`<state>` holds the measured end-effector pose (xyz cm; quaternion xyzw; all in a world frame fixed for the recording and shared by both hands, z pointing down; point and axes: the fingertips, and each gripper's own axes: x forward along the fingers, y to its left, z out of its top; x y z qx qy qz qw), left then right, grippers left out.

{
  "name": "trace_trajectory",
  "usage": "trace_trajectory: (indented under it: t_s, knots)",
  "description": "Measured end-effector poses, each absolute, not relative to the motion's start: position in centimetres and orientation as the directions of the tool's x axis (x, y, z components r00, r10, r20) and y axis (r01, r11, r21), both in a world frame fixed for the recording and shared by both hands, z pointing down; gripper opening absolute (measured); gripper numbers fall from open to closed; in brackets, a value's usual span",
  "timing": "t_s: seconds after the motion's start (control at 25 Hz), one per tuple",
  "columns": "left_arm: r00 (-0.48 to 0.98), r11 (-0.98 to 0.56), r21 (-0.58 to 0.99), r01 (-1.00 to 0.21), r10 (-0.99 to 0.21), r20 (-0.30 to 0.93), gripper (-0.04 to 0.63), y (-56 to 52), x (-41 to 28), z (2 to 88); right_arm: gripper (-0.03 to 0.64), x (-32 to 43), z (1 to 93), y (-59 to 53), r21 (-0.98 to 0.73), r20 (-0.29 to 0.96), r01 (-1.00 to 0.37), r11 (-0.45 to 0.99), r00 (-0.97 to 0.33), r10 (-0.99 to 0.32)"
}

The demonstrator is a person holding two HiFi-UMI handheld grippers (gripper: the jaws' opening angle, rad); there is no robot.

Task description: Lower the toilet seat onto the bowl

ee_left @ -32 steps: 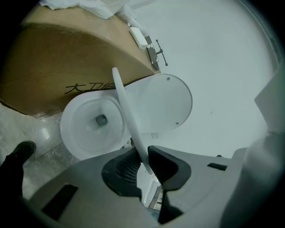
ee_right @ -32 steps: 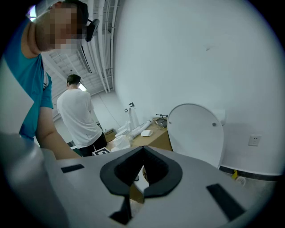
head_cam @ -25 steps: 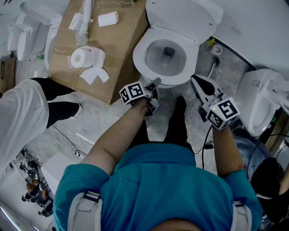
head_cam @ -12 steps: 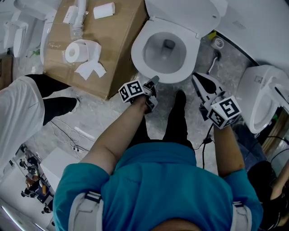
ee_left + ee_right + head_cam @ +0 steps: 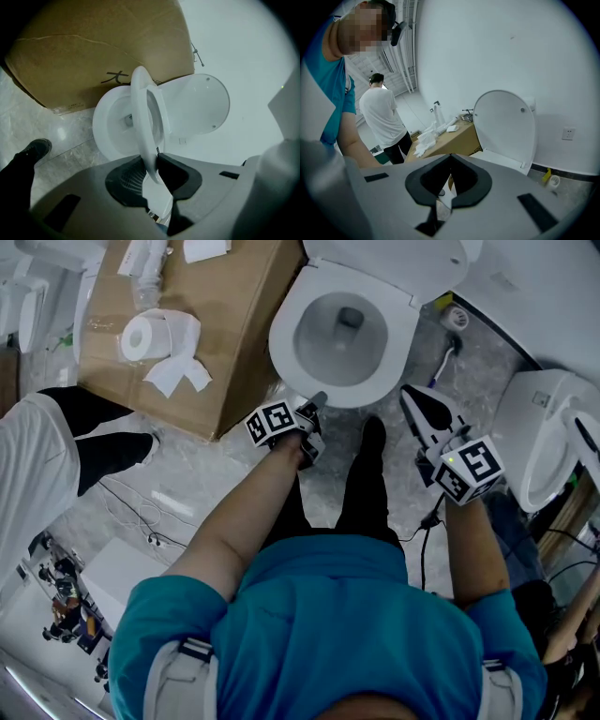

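- Partway: the white plastic toilet seat [image 5: 140, 117] is tilted, its front rim between the left claw [image 5: 152, 176], whose jaws are opening.
- Remaining: settling it on the white ceramic bowl [image 5: 104, 129].
- The right claw [image 5: 450, 161] is closed and empty.

Head view looks steeply down onto the toilet bowl [image 5: 286, 334]; both gripper views sit low, close, facing its raised lid [image 5: 506, 126].

Bare testing room, toilet [image 5: 284, 334] beside a second toilet [image 5: 544, 432], cardboard box [image 5: 234, 334], cables [image 5: 141, 521] trailing across stone floor [image 5: 202, 474].
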<state>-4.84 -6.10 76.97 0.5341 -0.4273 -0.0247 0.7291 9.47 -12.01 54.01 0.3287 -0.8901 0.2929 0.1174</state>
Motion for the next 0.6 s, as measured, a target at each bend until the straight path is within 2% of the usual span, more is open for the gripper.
trace_trajectory:
  t_s: [0.6]
  knots:
    - [0.624,0.464,0.772,-0.435,-0.463,0.630,0.103,-4.6,-5.3,82.9,-0.002,10.2,58.0,-11.7,-0.461,0.427,-0.658,0.596,-0.753,-0.501]
